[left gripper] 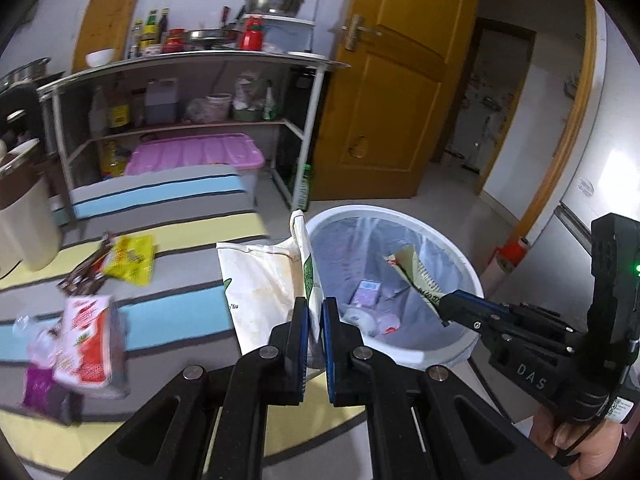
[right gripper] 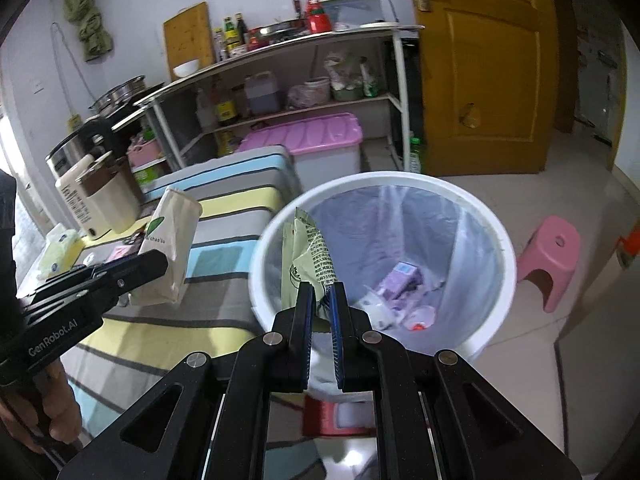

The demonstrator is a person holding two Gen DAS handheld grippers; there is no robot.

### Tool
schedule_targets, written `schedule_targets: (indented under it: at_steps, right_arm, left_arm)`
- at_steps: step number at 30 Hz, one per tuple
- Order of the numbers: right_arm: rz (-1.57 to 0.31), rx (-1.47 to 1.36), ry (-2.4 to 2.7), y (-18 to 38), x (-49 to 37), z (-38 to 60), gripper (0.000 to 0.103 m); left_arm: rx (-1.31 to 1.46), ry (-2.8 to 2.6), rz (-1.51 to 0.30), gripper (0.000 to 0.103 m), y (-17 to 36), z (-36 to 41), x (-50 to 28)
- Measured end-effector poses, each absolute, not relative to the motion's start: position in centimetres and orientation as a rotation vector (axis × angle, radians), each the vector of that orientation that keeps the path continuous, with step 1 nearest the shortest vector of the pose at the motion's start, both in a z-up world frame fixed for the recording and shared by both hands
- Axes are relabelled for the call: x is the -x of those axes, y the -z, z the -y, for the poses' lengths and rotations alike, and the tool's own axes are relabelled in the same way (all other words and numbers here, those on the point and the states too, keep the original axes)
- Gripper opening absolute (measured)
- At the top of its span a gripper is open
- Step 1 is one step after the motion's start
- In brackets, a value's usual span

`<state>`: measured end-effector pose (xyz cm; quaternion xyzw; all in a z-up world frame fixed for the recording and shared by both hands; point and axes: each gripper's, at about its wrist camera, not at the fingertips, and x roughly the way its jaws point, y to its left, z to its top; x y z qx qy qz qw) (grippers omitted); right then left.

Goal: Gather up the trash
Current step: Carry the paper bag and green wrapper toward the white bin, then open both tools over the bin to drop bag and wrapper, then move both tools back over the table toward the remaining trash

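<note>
My left gripper (left gripper: pixel 315 308) is shut on a white paper bag (left gripper: pixel 260 292) with a green logo, held just left of the white trash bin (left gripper: pixel 460 252). From the right wrist view the same paper bag (right gripper: pixel 172 248) hangs over the striped mat with the left gripper (right gripper: pixel 160 266) clamped on it. My right gripper (right gripper: pixel 322 294) is shut on a pale green wrapper (right gripper: pixel 304 252), held over the trash bin (right gripper: pixel 272 232). The left wrist view shows that wrapper (left gripper: pixel 416 276) and the right gripper (left gripper: pixel 442 304) above the bin's open mouth. Inside the lined bin lie a purple carton (right gripper: pixel 402 280) and small white scraps.
More litter lies on the striped mat (left gripper: pixel 180 240): a yellow packet (left gripper: pixel 130 260), brown sachets (left gripper: pixel 86 278), a red-and-white pack (left gripper: pixel 90 344). A shelf rack (left gripper: pixel 192 120) with a pink-lidded box (left gripper: pixel 196 156) stands behind. A pink stool (right gripper: pixel 550 258) and wooden door (right gripper: pixel 492 68) are right of the bin.
</note>
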<state>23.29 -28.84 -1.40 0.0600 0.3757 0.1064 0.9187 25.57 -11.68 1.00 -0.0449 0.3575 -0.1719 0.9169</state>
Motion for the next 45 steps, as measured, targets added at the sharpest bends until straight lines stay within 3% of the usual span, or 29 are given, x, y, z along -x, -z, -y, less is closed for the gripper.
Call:
schedule_targets:
  at_steps: [18,21,23,24,45]
  right_arm:
    - [-0.814,-0.135,-0.163,3.2,-26.1,32.4,0.009]
    - [-0.808,-0.128,-0.163,3.3,-26.2,32.4,0.012]
    - [-0.805,-0.123,-0.158,3.3,-26.2,32.4,0.02]
    - [-0.802,-0.122,-0.158,3.3,-26.2,32.4,0.026]
    - [-0.742,-0.091,-0.198,1.0,-20.6,29.0,0.028]
  left_arm:
    - [0.07,0.465,-0.791,0.009,1.1,17.4,-30.3]
    - [0.072,0.475,-0.784,0.017,1.0,17.5,-30.3]
    - [0.083,0.484,-0.779,0.029,0.9,17.4,-30.3]
    - [0.09,0.487,-0.778,0.03,0.8,17.2,-30.3]
    - [0.112,0.381,-0.698,0.031,-1.7,10.9,-23.9]
